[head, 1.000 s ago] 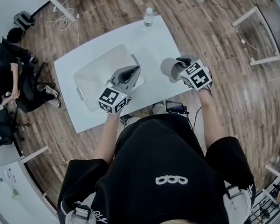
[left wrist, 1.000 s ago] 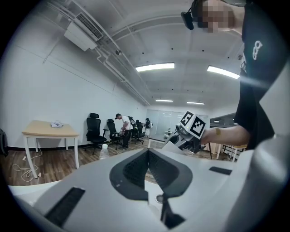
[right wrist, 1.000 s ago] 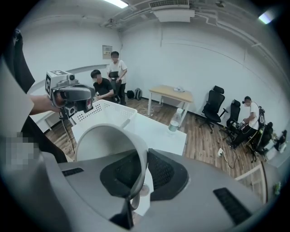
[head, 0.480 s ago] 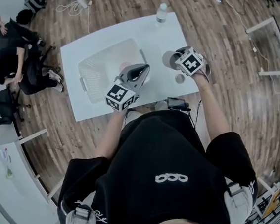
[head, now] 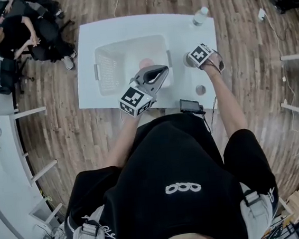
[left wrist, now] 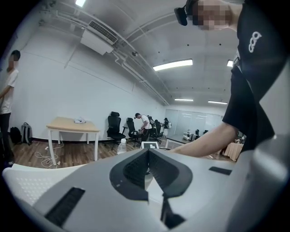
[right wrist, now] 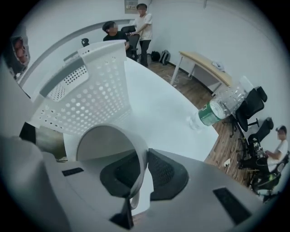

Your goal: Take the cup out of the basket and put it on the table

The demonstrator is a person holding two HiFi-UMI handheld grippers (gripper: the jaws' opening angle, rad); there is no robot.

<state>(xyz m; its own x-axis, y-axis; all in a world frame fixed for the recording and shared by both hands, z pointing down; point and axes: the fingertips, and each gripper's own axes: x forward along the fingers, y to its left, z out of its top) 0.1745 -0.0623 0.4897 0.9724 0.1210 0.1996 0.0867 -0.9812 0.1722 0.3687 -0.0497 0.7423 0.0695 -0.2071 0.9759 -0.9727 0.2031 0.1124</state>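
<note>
In the right gripper view my right gripper (right wrist: 145,157) is shut on the rim of a pale grey cup (right wrist: 106,144), one pad inside and one outside. It holds the cup just above the white table (right wrist: 158,108), right of the white perforated basket (right wrist: 86,90). From the head view the cup (head: 187,60) sits at my right gripper (head: 193,59), beside the basket (head: 112,67). My left gripper (head: 161,71) hovers over the basket's near right corner. Its jaws (left wrist: 147,153) are shut with nothing between them.
Something pink (head: 146,63) lies inside the basket. A clear water bottle (head: 201,16) stands at the table's far right corner and shows ahead of the cup (right wrist: 222,106). A black device (head: 189,106) lies at the near edge. People and office chairs (head: 13,37) are at the far left.
The head view has pulled back and shifted, so the table sits higher in frame. My right gripper with the cup has moved farther from my body, beside the basket. The left gripper stays shut.
</note>
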